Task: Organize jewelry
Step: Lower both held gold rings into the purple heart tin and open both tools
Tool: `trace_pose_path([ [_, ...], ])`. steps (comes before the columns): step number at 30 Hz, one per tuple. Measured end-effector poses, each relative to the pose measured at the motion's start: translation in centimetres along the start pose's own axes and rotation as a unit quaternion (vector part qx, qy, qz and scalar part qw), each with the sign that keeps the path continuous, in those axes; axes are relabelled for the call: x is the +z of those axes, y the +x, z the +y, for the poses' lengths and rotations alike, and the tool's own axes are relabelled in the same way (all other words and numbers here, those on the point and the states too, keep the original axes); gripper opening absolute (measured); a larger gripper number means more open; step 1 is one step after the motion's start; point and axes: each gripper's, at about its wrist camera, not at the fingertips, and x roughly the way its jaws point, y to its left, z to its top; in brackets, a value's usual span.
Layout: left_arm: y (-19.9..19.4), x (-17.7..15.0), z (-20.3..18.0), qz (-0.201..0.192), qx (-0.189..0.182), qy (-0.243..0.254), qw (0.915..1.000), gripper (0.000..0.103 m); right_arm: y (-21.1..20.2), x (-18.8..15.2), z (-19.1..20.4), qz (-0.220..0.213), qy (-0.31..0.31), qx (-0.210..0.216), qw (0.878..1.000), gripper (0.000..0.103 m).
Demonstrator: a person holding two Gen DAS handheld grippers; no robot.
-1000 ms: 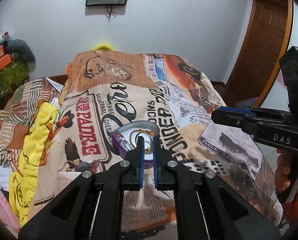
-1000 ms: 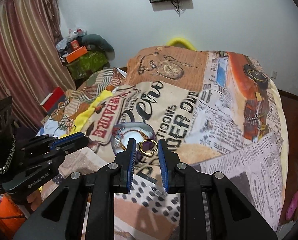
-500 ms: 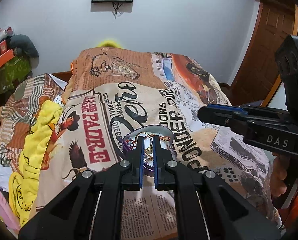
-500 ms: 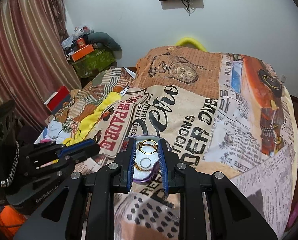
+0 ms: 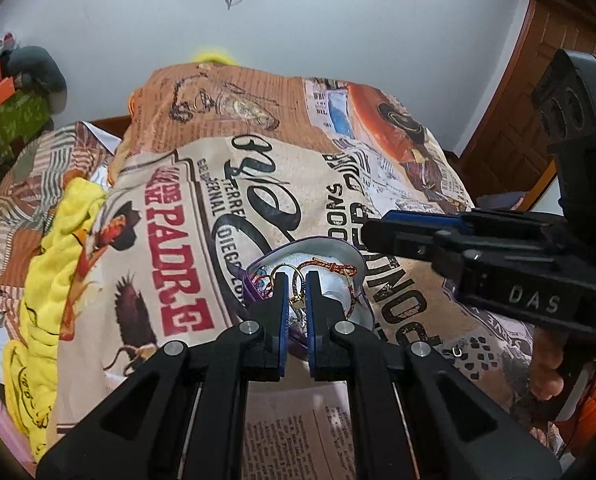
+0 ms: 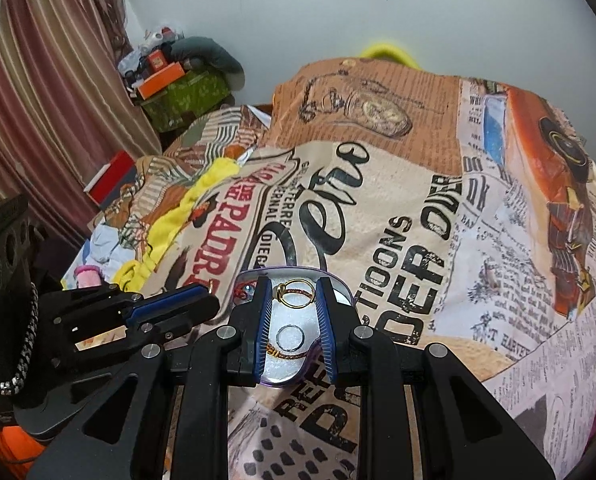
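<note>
Hovering low in the frame's centre over the purple-rimmed tray [image 6: 339, 286] on the printed bedspread [image 6: 417, 220], the right gripper [image 6: 294, 324] holds its fingers apart around a gold ring [image 6: 294, 294], apparently lining up a pick, while the left gripper [image 5: 296, 308], fingers nearly together on nothing, waits over the tangled red cord bracelet [image 5: 333, 267].

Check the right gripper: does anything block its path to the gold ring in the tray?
Nothing visible does. The right gripper has its jaws apart on either side of the gold ring, which lies in the silver tray. The left gripper sits off to the side, clear of the gap.
</note>
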Motion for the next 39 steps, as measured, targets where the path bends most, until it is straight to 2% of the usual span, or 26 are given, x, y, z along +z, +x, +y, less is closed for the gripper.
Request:
trace_pose_path([
  [7, 2.0, 0.3, 0.8, 0.028, -0.019, -0.012, 0.9994, 0.006, 1.7, 0.0, 0.1, 0.024, -0.016, -0.010, 1.000, 0.020],
  [20, 2.8, 0.7, 1.7, 0.036, -0.030, -0.025, 0.9986, 0.006, 3.3, -0.2, -0.1, 0.046, -0.008, -0.002, 0.999, 0.020],
  [24, 2.2, 0.8, 1.8, 0.029, -0.021, -0.024, 0.9991, 0.006, 3.3, -0.3, 0.1, 0.047, -0.011, -0.004, 0.999, 0.020],
  [29, 0.8, 0.7, 1.6, 0.014, 0.006, -0.005, 0.9999, 0.009, 3.3, -0.3, 0.2, 0.054, -0.016, -0.008, 0.998, 0.021],
  [34, -0.6, 0.6, 1.5, 0.000, 0.025, 0.008, 0.9997, 0.018, 3.0, -0.3, 0.7, 0.048, -0.025, -0.024, 0.998, 0.031],
  [39, -1.8, 0.6, 1.5, -0.009, 0.034, 0.010, 0.9993, 0.020, 1.9, -0.2, 1.1, 0.035, -0.029, -0.031, 0.998, 0.031],
])
